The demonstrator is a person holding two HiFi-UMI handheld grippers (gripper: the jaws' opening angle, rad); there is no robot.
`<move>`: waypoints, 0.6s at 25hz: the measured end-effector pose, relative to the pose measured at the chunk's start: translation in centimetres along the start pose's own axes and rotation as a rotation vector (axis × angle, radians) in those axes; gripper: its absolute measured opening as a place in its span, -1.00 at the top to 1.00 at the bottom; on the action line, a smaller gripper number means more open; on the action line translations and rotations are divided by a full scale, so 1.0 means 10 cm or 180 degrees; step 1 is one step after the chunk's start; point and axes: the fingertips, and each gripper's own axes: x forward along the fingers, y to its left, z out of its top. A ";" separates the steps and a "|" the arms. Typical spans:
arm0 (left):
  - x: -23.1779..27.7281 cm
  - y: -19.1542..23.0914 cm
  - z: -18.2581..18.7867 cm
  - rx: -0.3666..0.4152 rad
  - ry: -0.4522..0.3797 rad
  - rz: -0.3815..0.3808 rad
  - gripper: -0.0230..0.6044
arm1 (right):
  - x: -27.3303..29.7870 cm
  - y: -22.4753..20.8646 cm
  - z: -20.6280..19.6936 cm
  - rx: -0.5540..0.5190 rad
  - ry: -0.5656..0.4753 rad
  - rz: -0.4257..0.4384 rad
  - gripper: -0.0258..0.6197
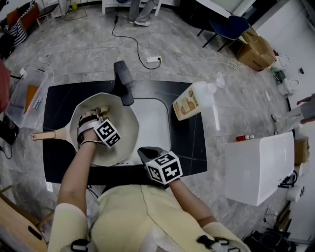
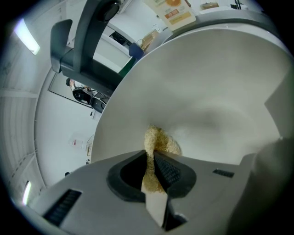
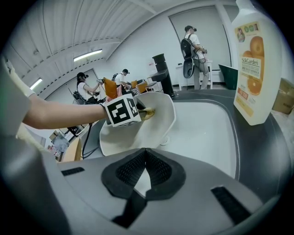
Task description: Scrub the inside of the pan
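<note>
Fingers of left gripper pinched tan scrub pad on round cream pan's inner wall, open bowl ahead, right gripper's jaws together, empty.

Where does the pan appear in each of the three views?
Head view: pan left of centre, handle pointing left.
Left gripper view: pan fills centre and right, behind the scrub pad.
Right gripper view: pan at centre, tilted.
Shared landmark: the orange-labelled bottle.
</note>
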 end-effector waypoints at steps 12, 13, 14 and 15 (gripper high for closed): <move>-0.16 -0.23 0.22 -0.0109 -0.0398 -0.0386 0.79 | 0.04 0.07 -0.01 -0.0043 0.0031 0.0043 0.88; -0.17 -0.26 0.23 -0.0112 -0.0418 -0.0415 0.79 | 0.04 0.08 -0.02 -0.0047 0.0034 0.0048 0.88; -0.19 -0.28 0.24 -0.0123 -0.0441 -0.0447 0.79 | 0.05 0.08 -0.02 -0.0051 0.0037 0.0053 0.88; -0.20 -0.30 0.24 -0.0138 -0.0464 -0.0479 0.79 | 0.05 0.08 -0.02 -0.0054 0.0039 0.0057 0.88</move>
